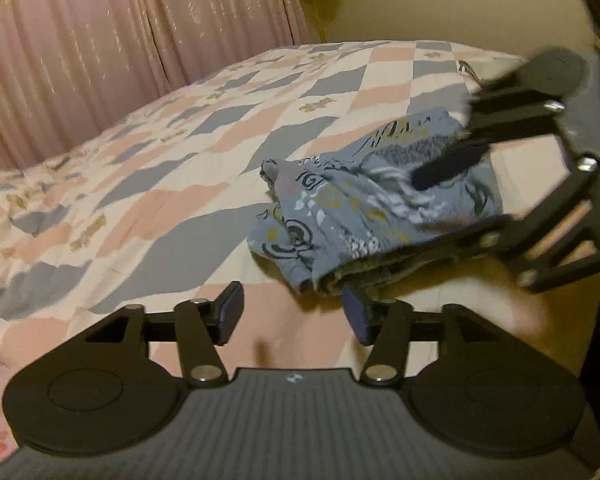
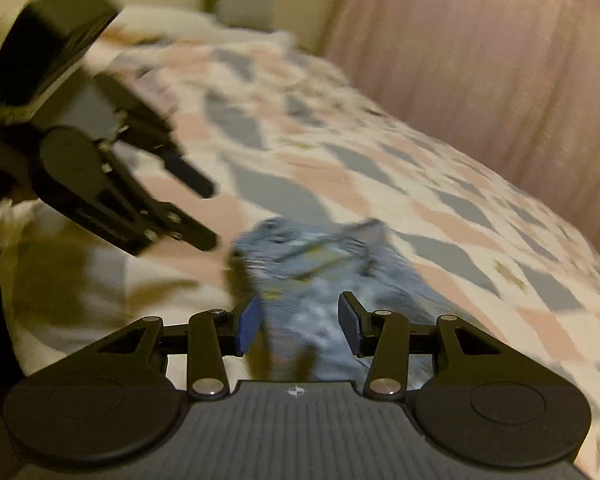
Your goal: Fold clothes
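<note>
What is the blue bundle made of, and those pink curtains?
Blue bundle: soft printed woven fabric, probably cotton, matte, since it crumples and folds. Pink curtains: thin cloth with a slight sheen, maybe satin or polyester, hanging in long pleats.

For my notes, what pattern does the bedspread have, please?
Pink, grey-blue and white checks on the bedspread, clearest in the left wrist view.
</note>
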